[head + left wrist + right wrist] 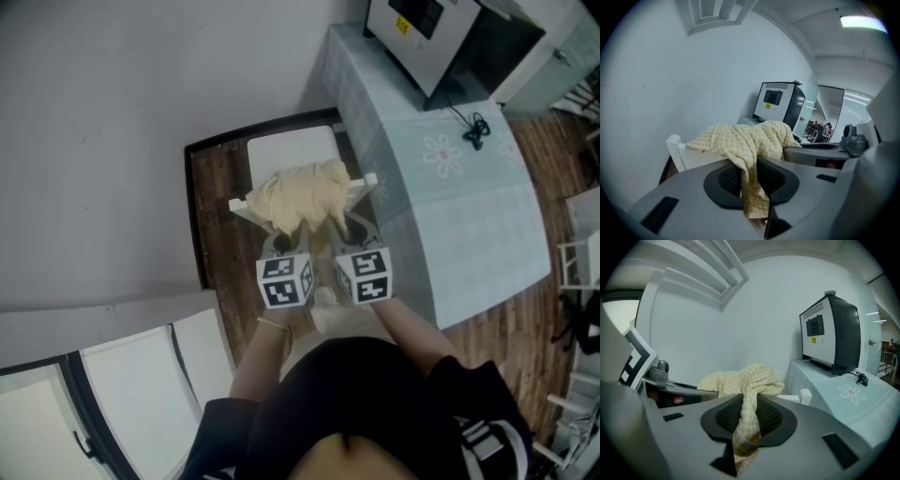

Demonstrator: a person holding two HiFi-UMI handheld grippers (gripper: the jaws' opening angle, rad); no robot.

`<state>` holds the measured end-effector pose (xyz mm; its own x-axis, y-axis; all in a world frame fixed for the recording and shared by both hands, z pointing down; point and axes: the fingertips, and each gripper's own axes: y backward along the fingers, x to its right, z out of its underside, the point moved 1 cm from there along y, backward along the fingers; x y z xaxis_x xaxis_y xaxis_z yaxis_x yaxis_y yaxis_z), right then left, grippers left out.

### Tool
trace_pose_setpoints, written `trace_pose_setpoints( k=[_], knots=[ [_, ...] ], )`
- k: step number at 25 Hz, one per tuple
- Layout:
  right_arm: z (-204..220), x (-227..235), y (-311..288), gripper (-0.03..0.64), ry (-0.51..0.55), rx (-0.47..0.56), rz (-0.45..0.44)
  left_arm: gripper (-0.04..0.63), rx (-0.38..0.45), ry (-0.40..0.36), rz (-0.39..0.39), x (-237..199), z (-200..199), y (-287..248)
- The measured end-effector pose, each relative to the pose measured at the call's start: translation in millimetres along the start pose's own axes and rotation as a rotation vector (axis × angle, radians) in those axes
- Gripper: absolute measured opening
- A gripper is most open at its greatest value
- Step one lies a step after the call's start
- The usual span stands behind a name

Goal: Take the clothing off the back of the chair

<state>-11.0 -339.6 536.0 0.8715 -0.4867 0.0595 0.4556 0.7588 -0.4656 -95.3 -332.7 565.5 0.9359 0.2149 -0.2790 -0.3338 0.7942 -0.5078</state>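
Now the yellow checked clothing (300, 195) lies bunched over the top rail of the white chair (289, 148). Its long axis runs along that rail, and two twisted ends trail back toward the person. The left tool (750, 185) is clamped on one end and the right tool (747, 423) on the other, side by side

The chair (291, 155) is hemmed in closely by the wall (112, 141) on the left and the desk (469, 216) on the right; only narrow strips of floor (216, 187) are left beside it. Its back rail (366, 182) is draped by the checked garment (300, 199); open room is left above it
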Motion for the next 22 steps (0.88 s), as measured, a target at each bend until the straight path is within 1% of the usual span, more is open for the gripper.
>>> trace_pose_setpoints(
  k=[3,22],
  knots=[
    [-2.6,-5.2,10.6,0.083,0.003,0.022,0.000,0.064,0.011,-0.002,0.000,4.6,0.5,11.1],
    [2.2,-45.5,79.7,0.083,0.025,0.074,0.011,0.063,0.079,-0.031,0.024,26.8,12.1,85.0]
  ],
)
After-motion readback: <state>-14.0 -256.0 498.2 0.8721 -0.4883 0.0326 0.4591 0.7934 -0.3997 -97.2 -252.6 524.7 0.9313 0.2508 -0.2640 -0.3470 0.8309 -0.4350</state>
